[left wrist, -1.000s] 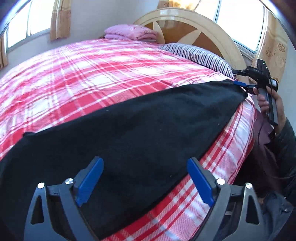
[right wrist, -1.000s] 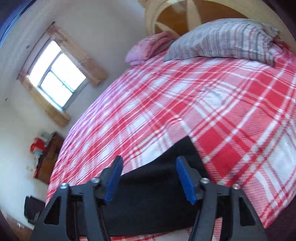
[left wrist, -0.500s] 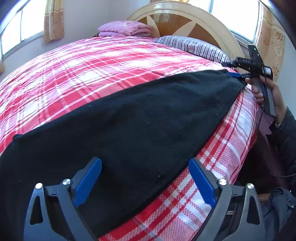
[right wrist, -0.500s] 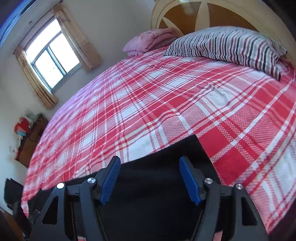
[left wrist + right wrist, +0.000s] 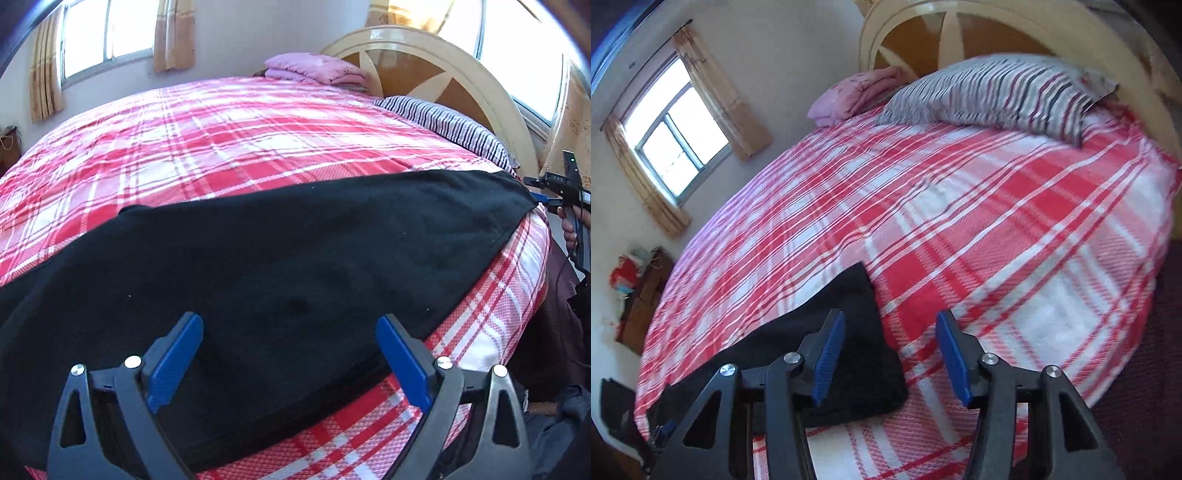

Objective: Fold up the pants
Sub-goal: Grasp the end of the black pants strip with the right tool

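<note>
Black pants (image 5: 280, 258) lie flat along the near edge of the bed with the red plaid cover (image 5: 229, 140). My left gripper (image 5: 290, 360) is open over the near part of the pants, holding nothing. My right gripper (image 5: 890, 354) is open and empty just past the end of the pants (image 5: 846, 332), its left finger above the cloth and its right finger above the cover. In the left wrist view the right gripper (image 5: 543, 195) sits at the far right corner of the pants.
A striped pillow (image 5: 997, 92) and a folded pink blanket (image 5: 857, 92) lie at the arched headboard (image 5: 436, 62). Windows with curtains (image 5: 679, 129) are on the far wall. A low wooden stand with clutter (image 5: 639, 288) is beside the bed.
The right gripper has shifted right, off the end of the pants, so the cloth now lies mostly to its left. The left gripper's view rose a little; pants stay flat.
</note>
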`<act>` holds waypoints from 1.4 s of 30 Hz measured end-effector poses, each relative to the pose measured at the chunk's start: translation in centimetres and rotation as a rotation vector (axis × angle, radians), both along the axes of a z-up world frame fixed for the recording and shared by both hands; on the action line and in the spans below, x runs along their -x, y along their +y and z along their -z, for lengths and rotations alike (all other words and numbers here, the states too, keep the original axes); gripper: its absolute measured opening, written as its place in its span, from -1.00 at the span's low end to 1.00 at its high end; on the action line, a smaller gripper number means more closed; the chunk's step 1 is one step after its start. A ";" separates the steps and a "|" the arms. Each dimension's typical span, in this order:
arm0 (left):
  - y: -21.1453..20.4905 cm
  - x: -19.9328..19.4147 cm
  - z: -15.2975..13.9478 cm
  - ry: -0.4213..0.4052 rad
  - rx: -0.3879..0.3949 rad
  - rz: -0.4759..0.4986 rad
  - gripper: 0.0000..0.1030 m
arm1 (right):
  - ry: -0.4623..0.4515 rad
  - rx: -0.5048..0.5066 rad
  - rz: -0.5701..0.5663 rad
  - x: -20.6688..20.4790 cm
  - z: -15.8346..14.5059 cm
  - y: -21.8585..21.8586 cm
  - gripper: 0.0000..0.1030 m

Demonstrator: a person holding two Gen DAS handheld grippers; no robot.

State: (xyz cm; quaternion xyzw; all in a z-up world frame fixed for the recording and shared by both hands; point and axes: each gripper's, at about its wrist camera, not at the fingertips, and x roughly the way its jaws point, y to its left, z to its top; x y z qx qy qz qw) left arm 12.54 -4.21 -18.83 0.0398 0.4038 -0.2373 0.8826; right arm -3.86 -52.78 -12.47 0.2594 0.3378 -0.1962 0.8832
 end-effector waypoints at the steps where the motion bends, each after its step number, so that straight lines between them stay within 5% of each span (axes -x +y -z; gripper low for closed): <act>1: -0.2 0.1 0.0 -0.004 -0.013 0.001 0.88 | 0.005 -0.025 -0.017 -0.3 0.6 -0.1 0.04; 10: 0.2 0.2 -0.2 -0.010 -0.007 -0.004 0.88 | 0.047 0.075 -0.093 -0.7 0.9 1.5 -0.16; 18: 3.7 -0.6 -0.1 0.006 0.045 -0.122 0.89 | 0.077 0.059 -0.146 -0.7 1.1 1.9 -0.44; 21: 3.0 -0.4 0.1 -0.013 0.010 -0.109 0.93 | 0.037 0.013 -0.151 -0.4 1.3 1.3 -0.68; 32: 3.0 -0.3 0.1 -0.014 0.006 -0.099 0.93 | 0.026 0.098 -0.102 -0.7 0.4 2.8 -0.71; 42: 3.1 -0.3 0.0 -0.006 0.022 -0.105 0.93 | -0.053 0.291 -0.216 -1.9 -4.3 11.1 -0.72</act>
